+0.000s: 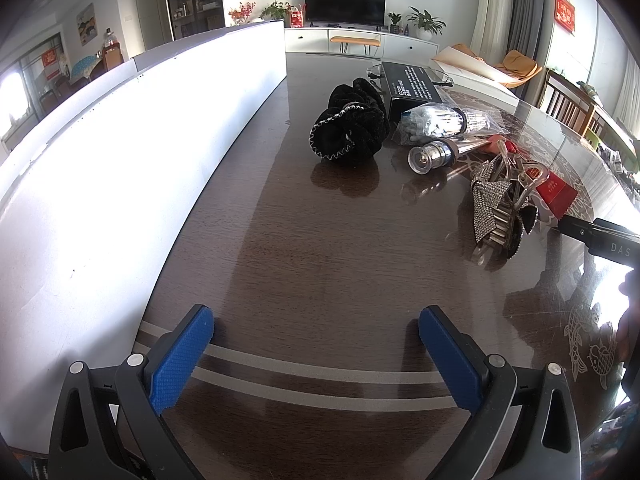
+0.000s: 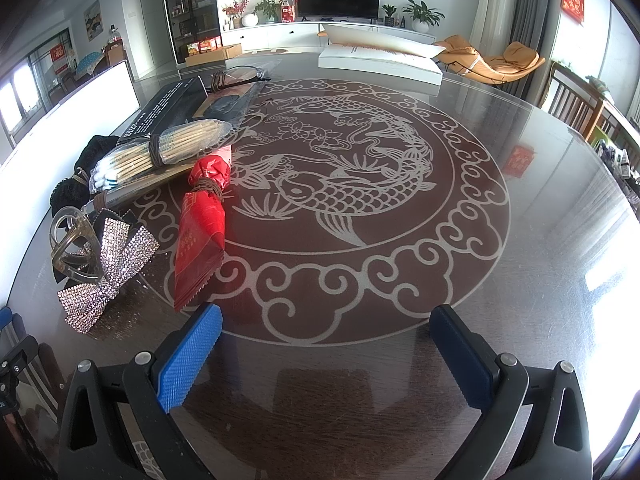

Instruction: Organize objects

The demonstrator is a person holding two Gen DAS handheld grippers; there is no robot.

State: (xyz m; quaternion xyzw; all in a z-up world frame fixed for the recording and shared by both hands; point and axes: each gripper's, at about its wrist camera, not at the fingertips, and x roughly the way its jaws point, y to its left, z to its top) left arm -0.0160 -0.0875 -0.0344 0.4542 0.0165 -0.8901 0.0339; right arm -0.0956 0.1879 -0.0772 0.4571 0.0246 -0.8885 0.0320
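Note:
A loose pile lies on the dark glass table (image 1: 320,248). In the left wrist view I see a black scrunchie (image 1: 350,125), a bagged bundle of cotton swabs (image 1: 440,120), a metal tube with a clear cap (image 1: 436,154), a rhinestone bow clip (image 1: 494,204), a red packet (image 1: 556,192) and a black box (image 1: 412,84). In the right wrist view the bow clip (image 2: 108,264), red packet (image 2: 202,220), swabs (image 2: 160,152) and black box (image 2: 172,106) lie at the left. My left gripper (image 1: 316,356) is open and empty. My right gripper (image 2: 326,356) is open and empty.
A tall white board or box wall (image 1: 132,168) runs along the table's left side. A white box with its lid ajar (image 2: 380,60) stands at the far edge. Chairs (image 2: 576,100) stand at the right. The table has a carp pattern (image 2: 340,176).

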